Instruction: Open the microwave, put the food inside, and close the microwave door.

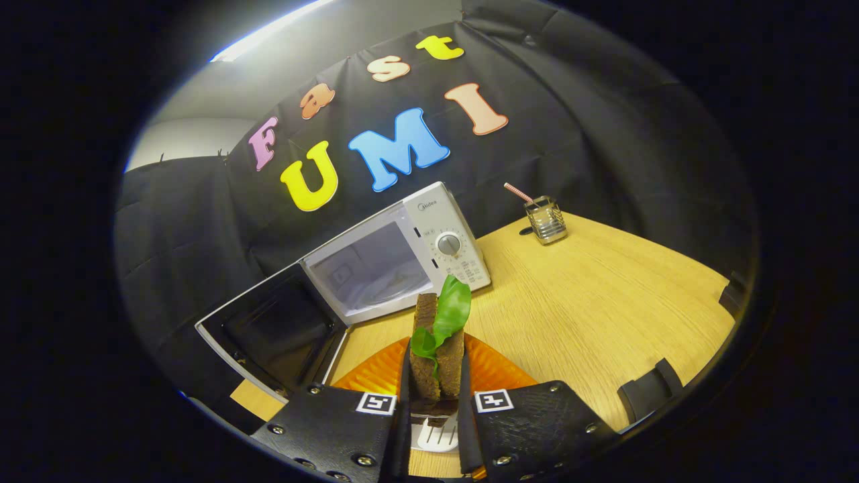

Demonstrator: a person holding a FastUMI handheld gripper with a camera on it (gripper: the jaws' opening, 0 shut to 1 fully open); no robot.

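Observation:
My gripper (437, 389) is shut on a sandwich (437, 352) of two brown bread slices with a green lettuce leaf (448, 314) sticking out on top; both fingers press its sides. The sandwich stands on edge above an orange plate (496, 369) on the wooden table. Beyond the fingers, a little to the left, stands the white microwave (429, 248). Its door (272, 335) is swung wide open to the left, and the pale cavity (368, 272) shows behind it.
A metal mesh holder (546, 220) with a striped straw stands on the wooden table (604, 302) at the back right. Black clamps (649, 389) sit on the table's right edge. Black cloth walls the booth behind the microwave.

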